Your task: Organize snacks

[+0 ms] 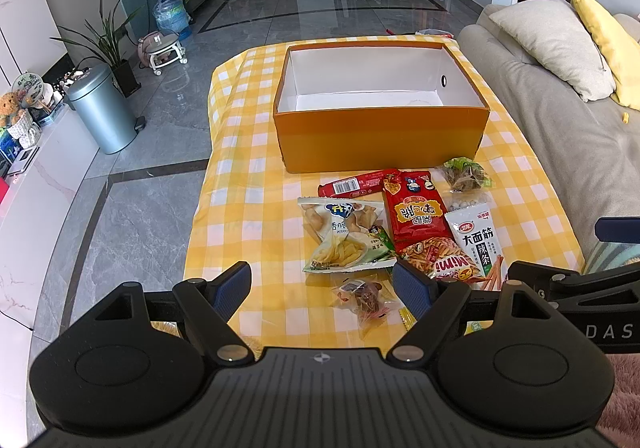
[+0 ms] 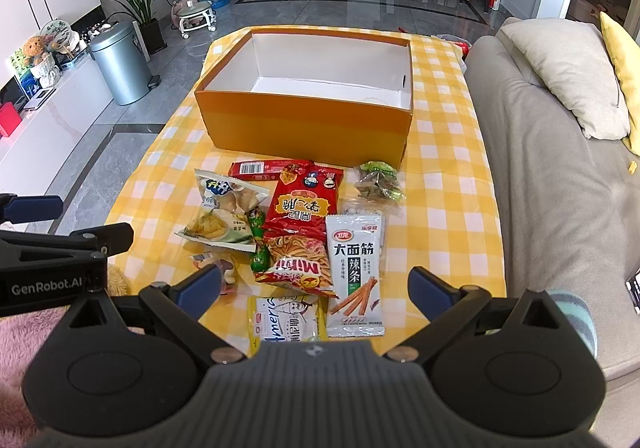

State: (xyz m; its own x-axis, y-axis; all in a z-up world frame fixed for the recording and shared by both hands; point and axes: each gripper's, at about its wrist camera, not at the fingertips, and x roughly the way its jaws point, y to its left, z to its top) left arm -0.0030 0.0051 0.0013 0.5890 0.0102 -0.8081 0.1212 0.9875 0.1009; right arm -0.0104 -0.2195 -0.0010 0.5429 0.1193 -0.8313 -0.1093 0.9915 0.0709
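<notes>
An orange box [image 1: 384, 135] with a white inside sits on the yellow checked tablecloth [image 1: 248, 183], and the snacks lie in a loose heap on the near side of it. Just beside the box's front wall lies a thin red stick pack [image 1: 352, 183], with a big red bag [image 1: 416, 211] overlapping it and a clear pack of green sweets [image 1: 466, 173] off to the right. Nearer than the box come the pale crisp bag [image 1: 344, 236], the white spicy-strip packet [image 2: 356, 272], the Mimi bag [image 2: 298, 264] and a yellow-edged packet [image 2: 286, 322]. The left gripper [image 1: 322, 288] hovers spread wide over a small clear-wrapped snack [image 1: 362, 298], gripping nothing. The right gripper [image 2: 316, 288] is likewise released, above the near packets. A grey sofa [image 2: 560, 183] runs along the box's right.
</notes>
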